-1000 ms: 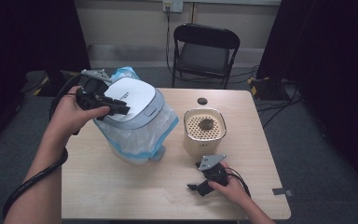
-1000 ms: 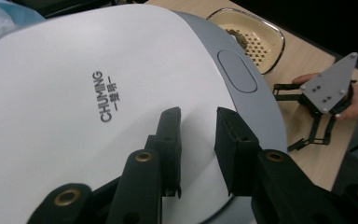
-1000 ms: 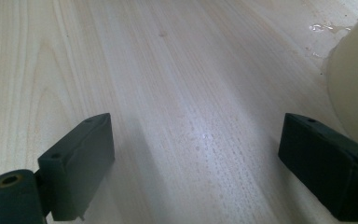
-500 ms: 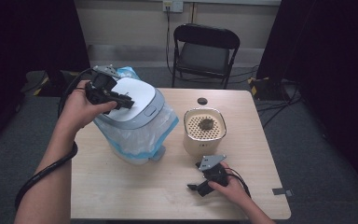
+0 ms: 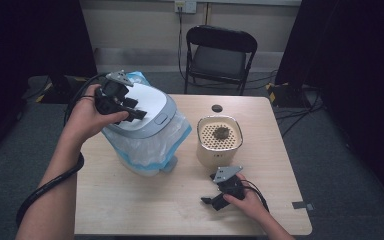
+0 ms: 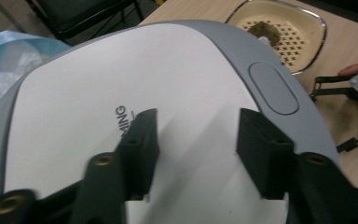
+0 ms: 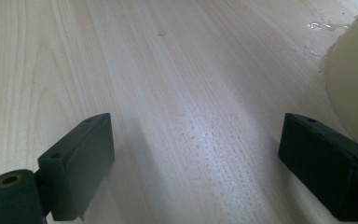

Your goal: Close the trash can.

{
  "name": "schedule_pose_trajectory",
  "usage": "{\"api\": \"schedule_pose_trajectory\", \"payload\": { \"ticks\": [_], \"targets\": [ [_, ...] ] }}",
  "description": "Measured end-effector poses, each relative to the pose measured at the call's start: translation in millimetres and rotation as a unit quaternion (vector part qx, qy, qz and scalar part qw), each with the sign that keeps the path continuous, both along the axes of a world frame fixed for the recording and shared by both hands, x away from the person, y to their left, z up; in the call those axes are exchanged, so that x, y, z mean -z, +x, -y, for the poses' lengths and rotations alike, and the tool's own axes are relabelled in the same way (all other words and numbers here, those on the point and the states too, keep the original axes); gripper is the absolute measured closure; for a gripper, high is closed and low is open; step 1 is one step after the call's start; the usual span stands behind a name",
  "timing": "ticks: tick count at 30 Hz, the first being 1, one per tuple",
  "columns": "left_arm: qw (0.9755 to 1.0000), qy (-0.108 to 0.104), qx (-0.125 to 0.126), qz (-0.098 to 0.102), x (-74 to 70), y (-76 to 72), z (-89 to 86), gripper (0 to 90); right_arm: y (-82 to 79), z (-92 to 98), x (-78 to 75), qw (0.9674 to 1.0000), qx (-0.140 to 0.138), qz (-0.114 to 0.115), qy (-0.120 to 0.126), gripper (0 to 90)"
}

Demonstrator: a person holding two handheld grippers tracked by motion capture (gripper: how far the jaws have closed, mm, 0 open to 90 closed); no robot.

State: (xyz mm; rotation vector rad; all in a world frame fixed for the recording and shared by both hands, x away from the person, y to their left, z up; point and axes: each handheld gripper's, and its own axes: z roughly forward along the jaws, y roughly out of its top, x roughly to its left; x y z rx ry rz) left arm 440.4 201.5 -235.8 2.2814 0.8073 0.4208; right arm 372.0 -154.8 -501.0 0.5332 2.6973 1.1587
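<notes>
**Left gripper loose over the bin lid, right one parked on the table**

So, nearest first: the right gripper (image 5: 214,201) rests near the front edge of the table (image 5: 130,210), jaws wide apart with nothing but bare pale wood grain between them. In the right gripper view there's a faint wet sheen on the wood, and the cream wall of the container (image 7: 354,84) is cut off at the right side.

That container (image 5: 219,140) is a rounded square tub with a perforated top and a dark clump on it that's too small to make out.

Left of it stands the bin (image 5: 145,135), tilted, with a smooth glossy white lid (image 6: 135,88) rimmed in grey with an oval button, plus crinkly clear-and-blue plastic bag (image 5: 150,150) around the body. The printed lettering on the lid is partly hidden behind a jaw.

The left gripper (image 5: 132,111) sits over the lid, its jaws just having opened, nothing clamped.

Farther back there's a small dark round cap (image 5: 216,108) near the far edge, and a black folding chair (image 5: 220,55) behind. Plenty of open tabletop at front left.
</notes>
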Motion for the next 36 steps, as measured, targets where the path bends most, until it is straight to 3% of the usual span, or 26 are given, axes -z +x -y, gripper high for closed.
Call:
{"api": "schedule_pose_trajectory", "payload": {
  "ticks": [1,6,8,19,23,26,36],
  "targets": [
    [1.0000,0.003,0.005,0.000,0.6,-1.1,-0.5,31.2,0.0,0.0,0.0,1.0000,0.000,0.000,0.000,9.7],
    [0.9998,-0.007,0.018,-0.006,1.1,-7.7,-5.6,15.4,0.6,-0.1,0.1,1.0000,-0.003,-0.001,0.000,9.2],
    [0.9996,-0.022,0.015,-0.013,0.9,-10.7,-8.5,15.7,0.7,-0.2,0.2,1.0000,-0.004,-0.001,0.001,9.1],
    [0.9993,-0.033,0.013,-0.014,-0.3,-50.3,-30.7,15.8,0.7,-0.2,0.1,1.0000,-0.003,-0.001,0.000,9.0],
    [0.9992,-0.035,0.010,-0.020,6.4,-62.3,-41.1,15.8,0.9,-0.2,0.1,1.0000,-0.003,0.000,0.000,9.0],
    [0.9985,-0.048,0.009,-0.025,12.8,-70.0,-48.9,15.8,0.9,-0.3,0.1,1.0000,-0.003,0.000,0.000,9.0],
    [0.9975,-0.067,0.009,-0.019,40.2,-89.4,-66.1,15.9,0.9,-0.3,0.2,1.0000,-0.003,0.001,0.001,9.0]
  ]
}}
